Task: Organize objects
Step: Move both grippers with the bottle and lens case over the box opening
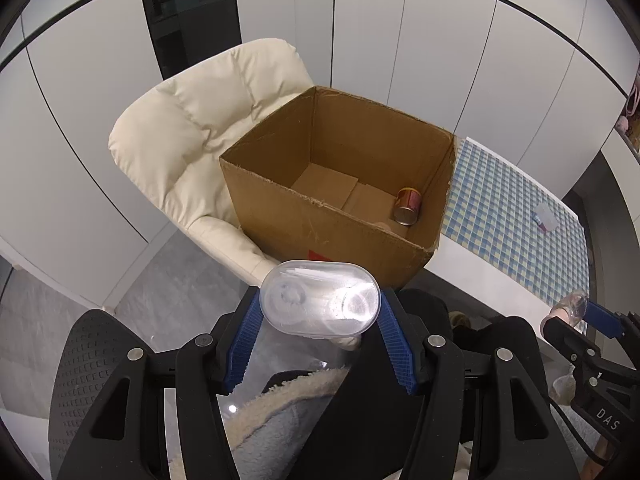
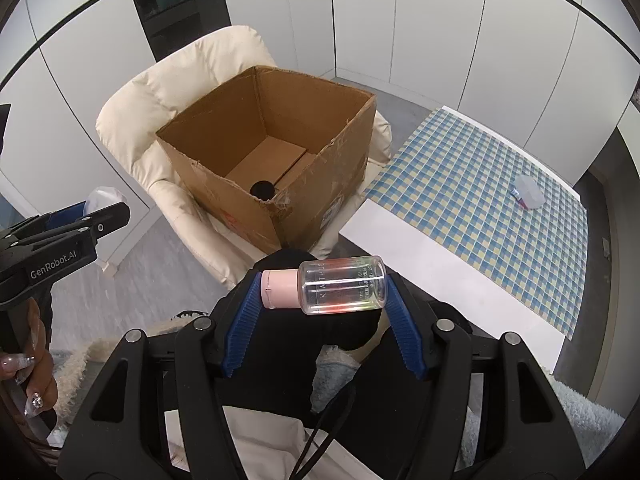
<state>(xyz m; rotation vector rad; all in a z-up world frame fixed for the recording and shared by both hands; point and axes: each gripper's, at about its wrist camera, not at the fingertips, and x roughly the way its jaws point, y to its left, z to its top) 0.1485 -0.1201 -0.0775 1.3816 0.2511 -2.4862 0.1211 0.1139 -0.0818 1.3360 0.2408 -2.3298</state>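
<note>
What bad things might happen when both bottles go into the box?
The clear bottle with the pink cap lies sideways, pinched end to end in the right tongs, so it might slip out before reaching the cardboard box. The clear container in the left tongs is smooth and may slide too. Dropped from high up, either could land on the can already inside.

White panelled walls [image 1: 440, 60], split by thin dark seams, close off the far side of the room. A tall black panel [image 1: 188, 12], perhaps glass, stands between them behind a cream padded armchair [image 1: 192, 136]. The floor is grey and stone-like [image 2: 140, 256]. To the right sits a white worktop [image 2: 400, 236] covered with a blue-and-yellow checked cloth [image 2: 480, 200]. The light is soft and even.
</note>
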